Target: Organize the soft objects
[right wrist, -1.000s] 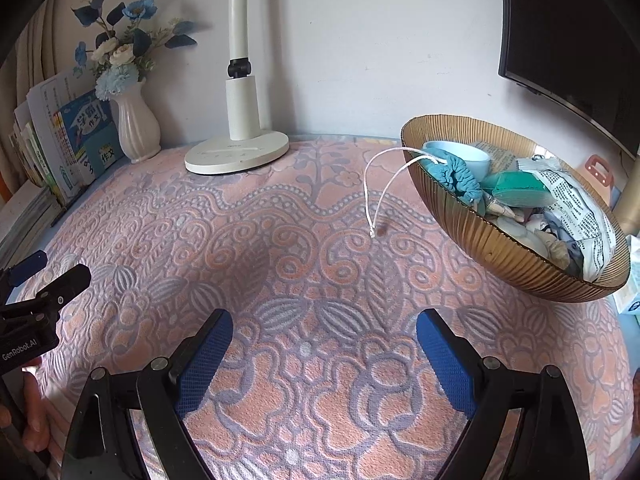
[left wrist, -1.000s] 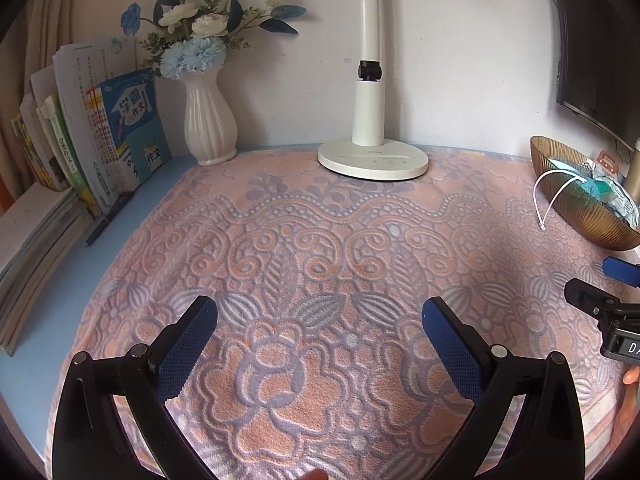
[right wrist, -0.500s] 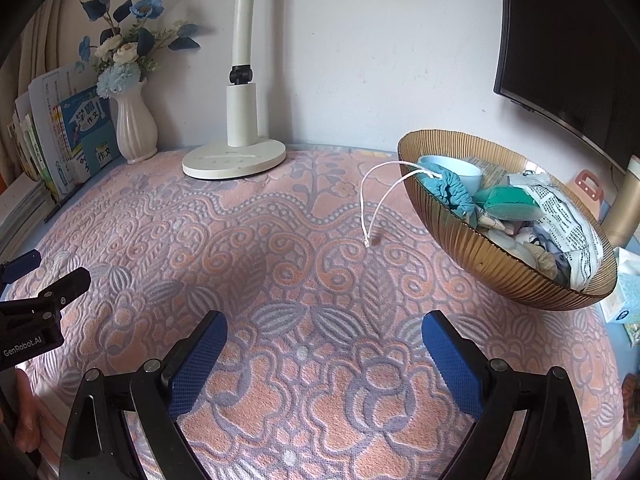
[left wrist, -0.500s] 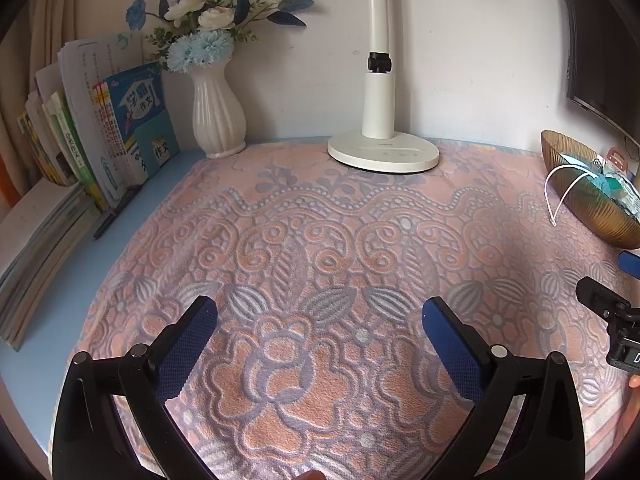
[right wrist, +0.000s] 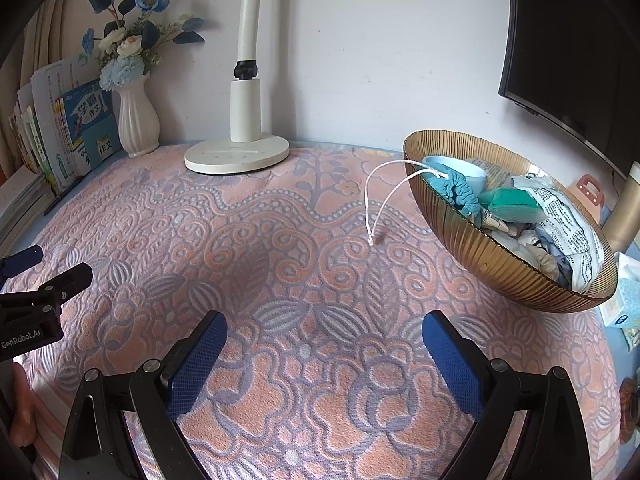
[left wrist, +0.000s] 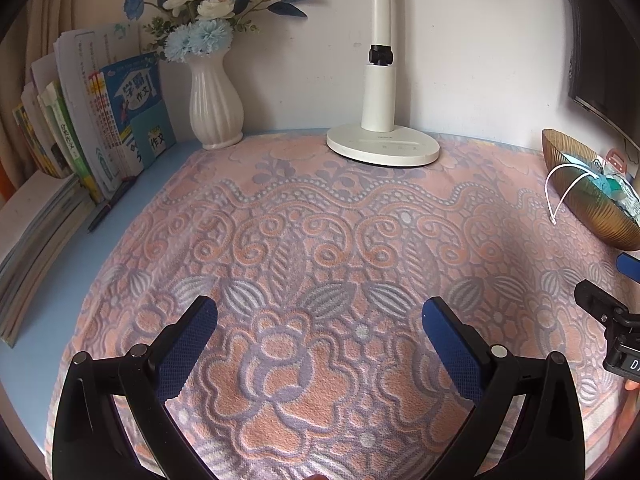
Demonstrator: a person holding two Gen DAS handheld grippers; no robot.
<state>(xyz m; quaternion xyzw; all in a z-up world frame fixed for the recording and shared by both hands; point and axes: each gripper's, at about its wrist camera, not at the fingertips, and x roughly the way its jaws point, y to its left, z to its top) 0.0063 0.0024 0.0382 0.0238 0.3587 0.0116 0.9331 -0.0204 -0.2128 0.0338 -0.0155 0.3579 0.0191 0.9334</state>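
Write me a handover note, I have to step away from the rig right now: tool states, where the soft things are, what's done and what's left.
Left tool: open, empty, above the pink and grey patterned towel.
Right tool: open, empty, above the same towel.
Soft things: all piled in the ribbed golden bowl at the right, including a teal ruffled scrunchie, a green pouch and a newsprint-patterned cloth. A white cord hangs over the rim onto the towel.
Done: nothing taken out.
Left: everything; the right tool is nearer the bowl.
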